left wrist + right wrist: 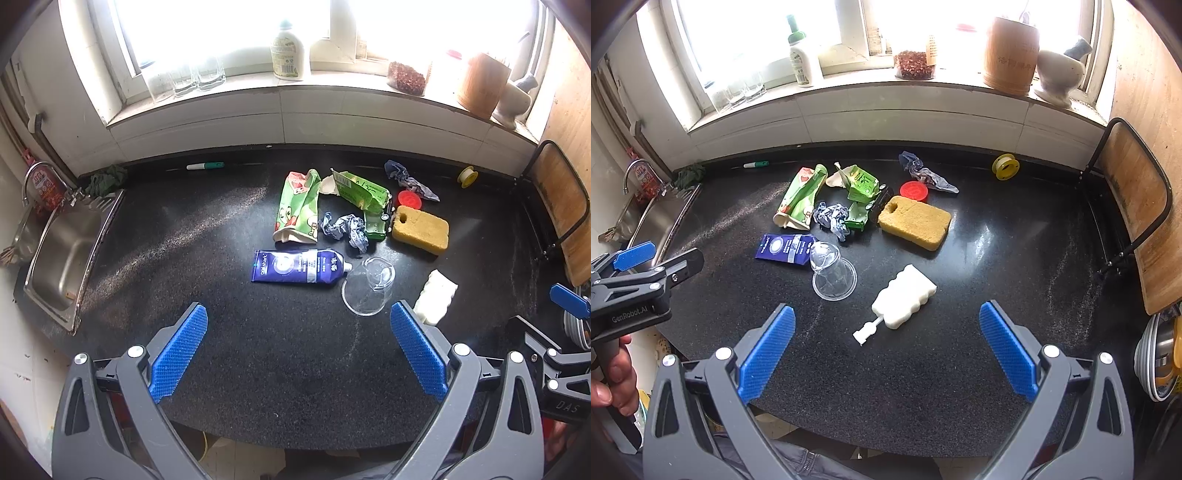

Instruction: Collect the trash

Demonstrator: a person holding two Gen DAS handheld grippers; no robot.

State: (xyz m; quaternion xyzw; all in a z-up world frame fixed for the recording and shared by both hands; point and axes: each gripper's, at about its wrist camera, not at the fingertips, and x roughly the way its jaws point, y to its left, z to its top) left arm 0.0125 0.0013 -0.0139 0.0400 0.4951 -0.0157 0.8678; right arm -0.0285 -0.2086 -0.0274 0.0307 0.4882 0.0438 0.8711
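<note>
Trash lies mid-counter: a blue pouch (295, 270) (785, 249), a clear plastic cup on its side (367, 286) (833, 275), a flattened green carton (297, 208) (801, 197), a torn green box (364, 194) (862, 182), and crumpled blue wrappers (345, 229) (833, 218) (408, 181) (925, 173). My left gripper (299, 350) is open and empty, above the counter's front, short of the pouch. My right gripper (886, 349) is open and empty, just short of a white sponge brush (903, 301) (436, 297).
A yellow sponge (421, 229) (914, 221), a red lid (409, 198) (913, 191) and a yellow tape roll (1004, 167) lie near the trash. A steel sink (62, 254) is at the left. A cutting board in a rack (1134, 218) stands at the right. Jars and bottles line the windowsill.
</note>
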